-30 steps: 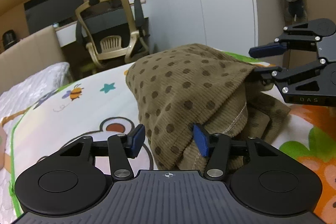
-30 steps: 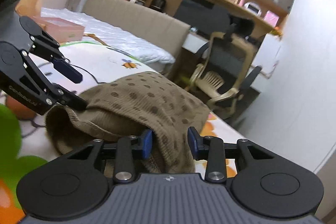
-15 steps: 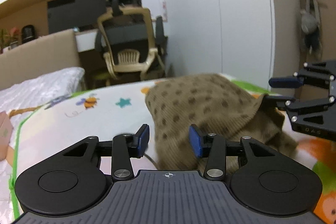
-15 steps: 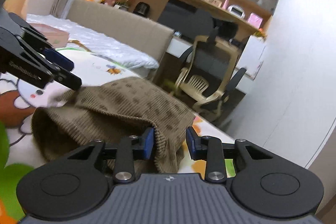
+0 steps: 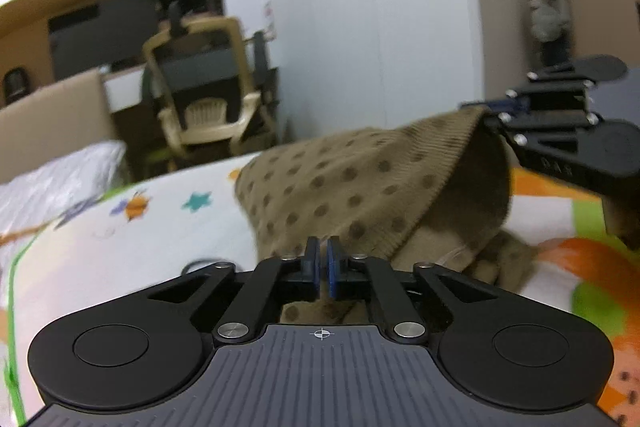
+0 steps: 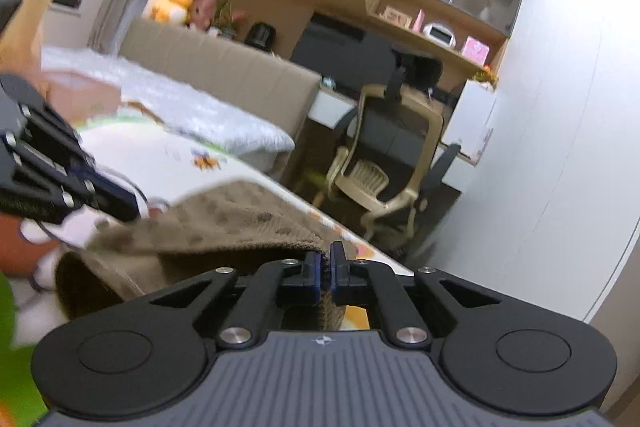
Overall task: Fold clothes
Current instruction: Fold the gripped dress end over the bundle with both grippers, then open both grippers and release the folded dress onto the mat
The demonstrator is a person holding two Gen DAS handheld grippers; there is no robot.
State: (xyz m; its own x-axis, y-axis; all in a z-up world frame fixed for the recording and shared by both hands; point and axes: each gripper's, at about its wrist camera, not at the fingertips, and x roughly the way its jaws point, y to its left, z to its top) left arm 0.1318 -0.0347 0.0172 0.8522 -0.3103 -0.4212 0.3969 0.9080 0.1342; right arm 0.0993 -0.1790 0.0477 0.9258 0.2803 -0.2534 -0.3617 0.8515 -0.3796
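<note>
1. The brown ribbed garment [image 5: 352, 183] with darker polka dots lies bunched on the cartoon-print bedsheet [image 5: 120, 227], its hem lifted.
2. The left gripper [image 5: 322, 265] is pinched on its near edge.
3. The right gripper [image 6: 325, 271] is clamped on the ribbed hem.

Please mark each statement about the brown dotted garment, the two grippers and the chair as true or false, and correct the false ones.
1. The left gripper is shut on the edge of the brown dotted garment. True.
2. The right gripper is wide open above the garment. False: its jaws are closed on the garment's ribbed edge.
3. The garment lies folded flat on the bed cover. False: it is lifted at its edge, making a hollow underneath.
4. A beige office chair stands beyond the bed. True.
5. The garment is striped. False: it has dark dots.
</note>
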